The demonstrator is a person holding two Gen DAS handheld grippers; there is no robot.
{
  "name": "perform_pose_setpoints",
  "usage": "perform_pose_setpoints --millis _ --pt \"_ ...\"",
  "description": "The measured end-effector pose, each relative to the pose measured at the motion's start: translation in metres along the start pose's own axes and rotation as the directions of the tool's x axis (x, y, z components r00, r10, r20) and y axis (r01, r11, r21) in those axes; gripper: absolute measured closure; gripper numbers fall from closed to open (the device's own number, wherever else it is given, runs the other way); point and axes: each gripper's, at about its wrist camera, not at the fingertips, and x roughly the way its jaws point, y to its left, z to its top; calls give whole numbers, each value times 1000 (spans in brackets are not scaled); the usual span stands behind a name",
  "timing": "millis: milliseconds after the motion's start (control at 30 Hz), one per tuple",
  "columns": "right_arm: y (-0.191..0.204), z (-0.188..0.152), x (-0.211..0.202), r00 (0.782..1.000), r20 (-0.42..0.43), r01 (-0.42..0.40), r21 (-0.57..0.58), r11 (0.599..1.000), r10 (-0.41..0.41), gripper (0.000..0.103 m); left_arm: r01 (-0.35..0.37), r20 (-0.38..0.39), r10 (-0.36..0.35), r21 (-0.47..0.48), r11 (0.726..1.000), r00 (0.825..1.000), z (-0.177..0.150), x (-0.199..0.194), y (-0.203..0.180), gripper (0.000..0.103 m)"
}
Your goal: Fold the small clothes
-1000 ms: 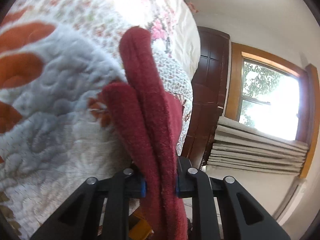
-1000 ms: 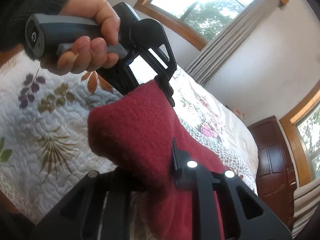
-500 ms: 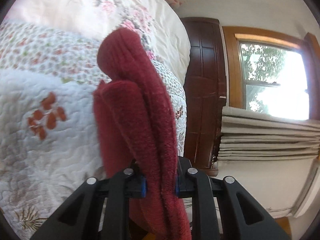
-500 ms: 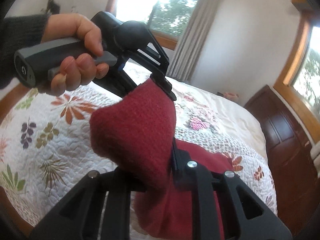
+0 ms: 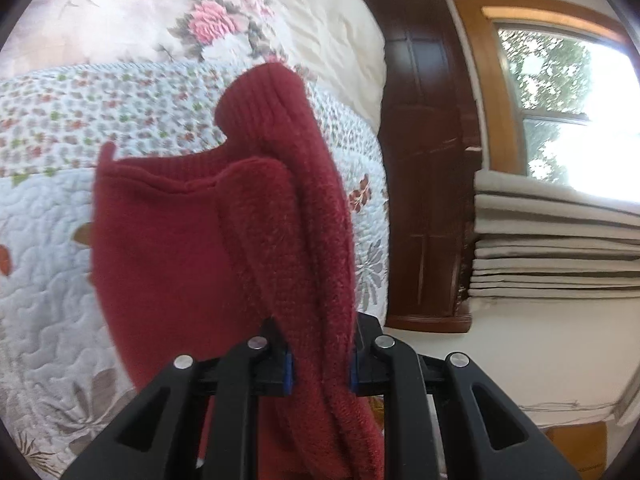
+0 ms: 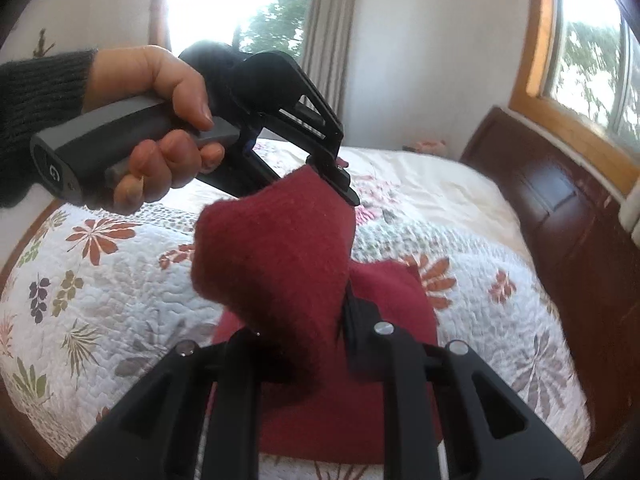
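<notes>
There was one red garment (image 6: 276,264), two claws (image 5: 320,364) (image 6: 304,352), one bed (image 6: 120,280), one hand (image 6: 160,120) and two windows (image 6: 240,4).

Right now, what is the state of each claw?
Left claw: closed on the red knitted garment.
Right claw: closed on the same garment.

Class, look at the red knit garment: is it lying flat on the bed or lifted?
Partly lifted. The red knit garment is pinched by both the left gripper and right gripper; its lower part drapes on the quilt.
</notes>
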Motion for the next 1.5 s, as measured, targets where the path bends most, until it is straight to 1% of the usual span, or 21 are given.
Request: perform_pose_setpoints --millis 167,333,433,533,600,633,667,733,833,867,900,967,1033,1100,1167,1233,1267,1333,1367,1433,1500 --pt "-32 -24 16 998 -34 -47 101 994 51 87 -84 -46 84 -1 996 995 6 43 -8 85" --pt "-58 -45 30 991 -66 -101 184 978 114 87 -175 -77 175 -6 984 982 5 80 -8 85" --pt "-72 -57 37 983 -77 -143 237 961 165 87 -219 -81 218 -12 976 973 4 99 -6 85" --pt "-89 -69 44 972 -82 -185 325 927 222 87 -246 -78 245 -11 969 966 2 111 -6 83" --pt "-99 -76 49 962 -81 -212 373 903 260 86 -258 -75 257 -10 966 964 3 118 -13 79" --pt "-102 -79 51 957 -84 -225 388 894 277 86 -261 -74 260 -9 965 963 3 121 -15 74" --pt "-106 -83 55 948 -86 -245 414 877 306 86 -262 -73 261 -10 965 963 3 123 -15 62" --pt "-116 -91 61 930 -81 -280 474 834 359 83 -246 -65 245 -7 969 967 2 127 -21 48" --pt "-136 -110 72 893 -72 -321 589 741 444 74 -233 -47 234 27 972 971 -1 125 -38 35" --pt "-143 -118 76 873 -57 -346 628 697 484 67 -228 -35 230 40 973 973 -2 123 -42 29" --pt "-149 -123 78 859 -44 -363 652 666 511 57 -223 -9 224 62 973 975 -5 117 -50 26" --pt "-162 -133 82 824 -10 -401 697 595 567 47 -210 34 207 103 972 978 -12 105 -59 22" --pt "-174 -138 84 792 22 -434 723 538 610 43 -189 64 181 151 970 981 -27 91 -65 19" --pt "-186 -141 88 749 53 -470 746 473 660 34 -189 91 174 190 963 980 -49 77 -63 18" --pt "-197 -141 92 723 61 -483 757 440 688 33 -189 106 171 201 961 980 -67 70 -61 17" --pt "-203 -138 97 700 52 -495 754 431 713 32 -172 102 153 209 963 983 -93 64 -52 17" --pt "-204 -135 103 670 51 -509 758 408 741 32 -169 93 152 225 959 984 -104 63 -49 17" --pt "-204 -131 110 634 53 -524 763 378 771 30 -164 104 140 274 948 985 -132 59 -46 17" --pt "-202 -126 115 614 44 -533 759 373 788 26 -152 104 126 291 944 987 -143 57 -43 17" --pt "-194 -119 124 585 -14 -535 745 399 811 30 -120 109 90 303 946 990 -158 56 -38 17" --pt "-193 -117 129 559 -38 -533 749 395 828 80 -102 105 74 296 950 992 -168 57 -31 17"
